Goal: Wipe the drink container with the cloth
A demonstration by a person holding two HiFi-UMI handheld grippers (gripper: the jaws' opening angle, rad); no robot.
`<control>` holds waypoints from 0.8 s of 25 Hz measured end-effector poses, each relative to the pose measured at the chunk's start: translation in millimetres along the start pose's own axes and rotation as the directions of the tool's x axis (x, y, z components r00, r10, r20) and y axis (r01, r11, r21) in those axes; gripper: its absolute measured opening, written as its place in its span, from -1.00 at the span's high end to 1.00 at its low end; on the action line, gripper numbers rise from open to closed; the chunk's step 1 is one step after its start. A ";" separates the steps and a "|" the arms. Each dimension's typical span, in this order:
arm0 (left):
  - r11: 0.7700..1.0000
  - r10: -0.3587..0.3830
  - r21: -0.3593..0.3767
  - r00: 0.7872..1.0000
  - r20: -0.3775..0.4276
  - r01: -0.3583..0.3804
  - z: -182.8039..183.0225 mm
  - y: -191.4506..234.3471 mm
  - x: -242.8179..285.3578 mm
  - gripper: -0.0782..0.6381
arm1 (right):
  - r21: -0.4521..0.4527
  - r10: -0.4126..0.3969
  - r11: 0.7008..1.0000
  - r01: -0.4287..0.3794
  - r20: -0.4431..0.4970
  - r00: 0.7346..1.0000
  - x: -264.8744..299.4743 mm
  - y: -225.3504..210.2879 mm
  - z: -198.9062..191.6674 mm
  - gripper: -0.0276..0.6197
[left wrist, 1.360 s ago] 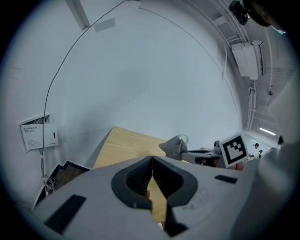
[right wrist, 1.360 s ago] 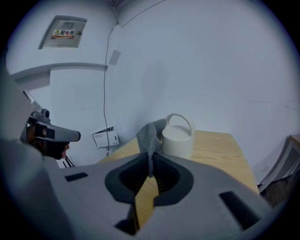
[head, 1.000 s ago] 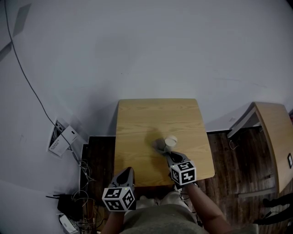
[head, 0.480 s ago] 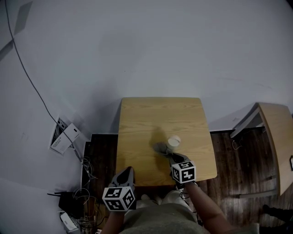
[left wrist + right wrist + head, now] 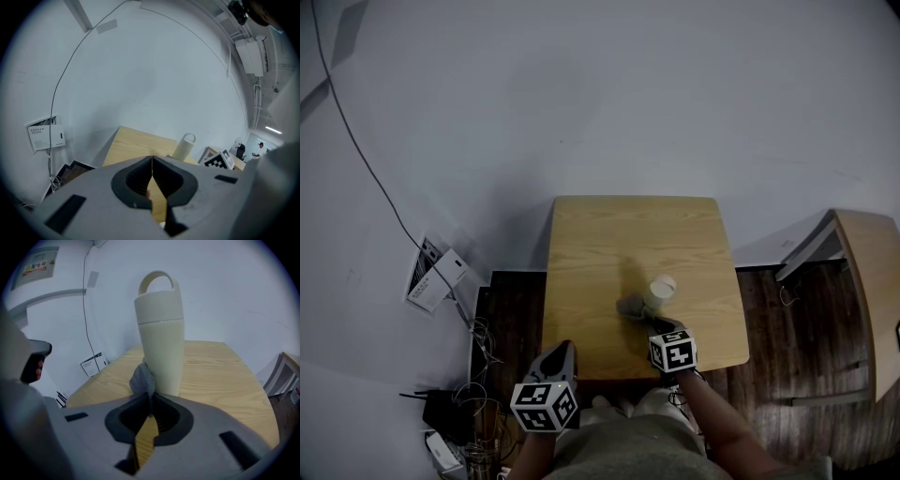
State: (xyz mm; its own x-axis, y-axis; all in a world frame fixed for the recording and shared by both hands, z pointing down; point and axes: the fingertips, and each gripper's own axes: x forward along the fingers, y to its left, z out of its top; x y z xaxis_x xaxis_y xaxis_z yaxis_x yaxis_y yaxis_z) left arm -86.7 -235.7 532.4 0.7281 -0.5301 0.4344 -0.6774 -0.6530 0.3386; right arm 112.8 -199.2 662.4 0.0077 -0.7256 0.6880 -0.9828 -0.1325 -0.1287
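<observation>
Still, right gripper pinching the grey cloth against the drink container, left gripper pressed together, unmoved.

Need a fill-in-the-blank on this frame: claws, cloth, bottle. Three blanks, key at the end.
1. The right claw is shut on the grey cloth, which touches the cream ____ low on its side.
2. That container stands ____ on the wooden table.
3. The left claw is shut and holds ____.
Missing words: bottle; upright; nothing.
</observation>
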 end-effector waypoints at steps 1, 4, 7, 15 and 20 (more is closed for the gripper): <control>1.000 0.000 0.000 1.000 0.000 0.000 0.1 0.6 -0.3 0.78 | 0.001 -0.001 1.000 0.001 -0.010 1.000 2.1 0.1 -2.5 0.87; 1.000 0.000 0.000 1.000 0.004 0.000 1.1 2.2 -1.6 0.78 | 0.006 -0.003 1.000 0.003 -0.034 0.999 6.7 0.5 -8.2 0.87; 1.000 -0.002 0.001 1.000 0.007 0.002 0.9 4.5 -5.6 0.77 | 0.009 -0.006 1.000 0.006 -0.041 0.999 6.1 3.5 -10.9 0.87; 1.000 -0.021 0.009 1.000 0.006 0.021 0.9 10.4 -14.2 0.78 | 0.043 0.005 0.999 -0.005 0.010 1.000 -12.5 21.0 -4.8 0.87; 1.000 -0.028 0.012 0.999 0.014 0.028 0.2 9.6 -18.4 0.78 | 0.052 0.036 0.998 -0.041 0.090 0.995 -39.0 38.9 8.6 0.87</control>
State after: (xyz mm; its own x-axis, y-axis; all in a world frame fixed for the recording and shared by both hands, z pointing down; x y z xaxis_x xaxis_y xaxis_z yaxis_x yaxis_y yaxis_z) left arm -106.5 -232.3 527.5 0.7484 -0.5191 0.4128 -0.6554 -0.6742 0.3404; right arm 75.9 -181.9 624.4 -0.0109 -0.7876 0.6161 -0.9714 -0.1378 -0.1933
